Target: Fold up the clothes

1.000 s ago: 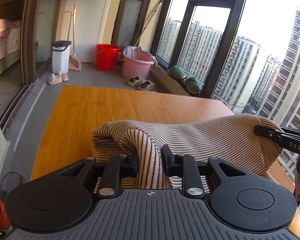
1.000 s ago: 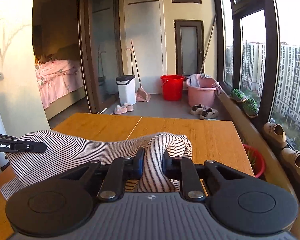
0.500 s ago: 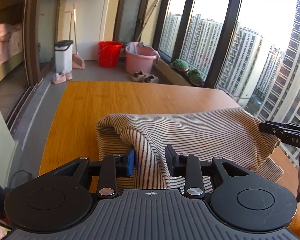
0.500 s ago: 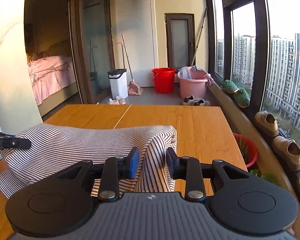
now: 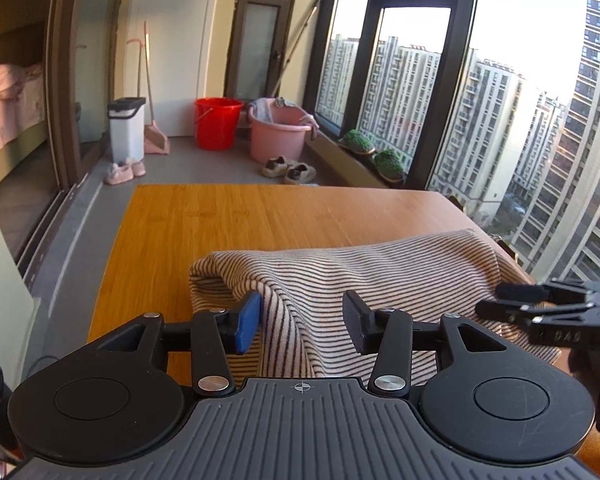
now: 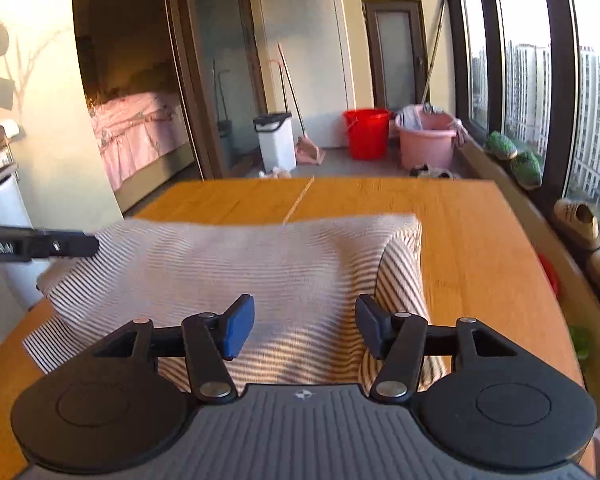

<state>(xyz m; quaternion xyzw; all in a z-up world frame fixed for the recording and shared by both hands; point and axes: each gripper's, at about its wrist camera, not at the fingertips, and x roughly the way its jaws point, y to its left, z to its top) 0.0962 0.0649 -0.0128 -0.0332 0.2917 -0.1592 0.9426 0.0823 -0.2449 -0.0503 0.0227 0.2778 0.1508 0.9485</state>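
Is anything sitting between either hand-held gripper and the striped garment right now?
Nothing visible. The striped garment lies directly between the open left hand-held gripper fingers, and likewise under the open right hand-held gripper.

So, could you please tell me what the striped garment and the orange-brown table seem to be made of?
The beige garment with thin dark stripes looks like soft knit fabric, matte: it drapes and bunches in rounded folds. The orange-brown table appears to be bamboo or wood laminate with a smooth, slightly glossy finish: fine parallel grain strips show, though veneer cannot be excluded.
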